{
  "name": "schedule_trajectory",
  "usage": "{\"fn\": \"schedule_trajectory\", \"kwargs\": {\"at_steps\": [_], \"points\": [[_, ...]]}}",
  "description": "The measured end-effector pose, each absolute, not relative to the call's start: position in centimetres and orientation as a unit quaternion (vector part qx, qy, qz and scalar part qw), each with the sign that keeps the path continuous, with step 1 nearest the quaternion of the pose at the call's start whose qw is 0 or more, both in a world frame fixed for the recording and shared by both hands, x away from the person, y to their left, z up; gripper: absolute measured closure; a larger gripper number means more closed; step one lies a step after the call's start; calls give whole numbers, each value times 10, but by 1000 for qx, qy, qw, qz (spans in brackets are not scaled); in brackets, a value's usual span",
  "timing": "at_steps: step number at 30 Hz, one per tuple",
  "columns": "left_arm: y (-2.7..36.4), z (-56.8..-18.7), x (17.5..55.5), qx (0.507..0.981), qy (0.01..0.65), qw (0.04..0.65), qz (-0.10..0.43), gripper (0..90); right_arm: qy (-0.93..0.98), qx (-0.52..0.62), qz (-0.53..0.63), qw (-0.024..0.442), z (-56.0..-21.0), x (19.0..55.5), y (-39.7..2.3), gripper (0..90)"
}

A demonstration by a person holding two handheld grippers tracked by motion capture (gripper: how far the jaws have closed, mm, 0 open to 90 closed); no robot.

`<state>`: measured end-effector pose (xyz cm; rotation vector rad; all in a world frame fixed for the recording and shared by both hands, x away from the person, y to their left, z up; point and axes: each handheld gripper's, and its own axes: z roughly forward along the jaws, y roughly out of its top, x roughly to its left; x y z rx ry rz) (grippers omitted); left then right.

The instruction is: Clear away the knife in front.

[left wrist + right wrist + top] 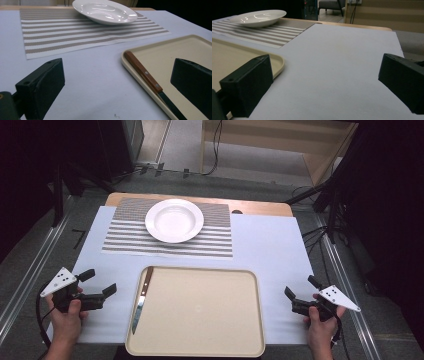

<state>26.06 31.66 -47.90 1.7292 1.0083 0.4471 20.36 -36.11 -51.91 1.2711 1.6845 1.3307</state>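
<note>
A lab-like recording space; black stands (332,202), floor cables (217,150) and rails (27,270) surround the table (270,245).

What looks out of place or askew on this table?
Little. The knife lies alone along the left edge of the beige tray, slightly slanted, handle away from the person. The white plate sits centred on the striped placemat. Nothing spilled or damaged.

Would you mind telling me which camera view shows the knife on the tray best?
The high view: the whole knife lies along the tray's left edge, handle away from the person. The left gripper view shows its wooden handle close up, blade cut off.
</note>
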Motion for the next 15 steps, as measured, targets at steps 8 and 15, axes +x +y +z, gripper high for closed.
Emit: {"fn": "schedule_trajectory", "kwargs": {"at_steps": [8,15], "points": [[338,-480,258,699,434,532,199,0,640,484,504,319,-519,203,-361,0],[337,-485,259,699,436,529,203,0,640,485,503,320,-519,203,-360,0]]}}
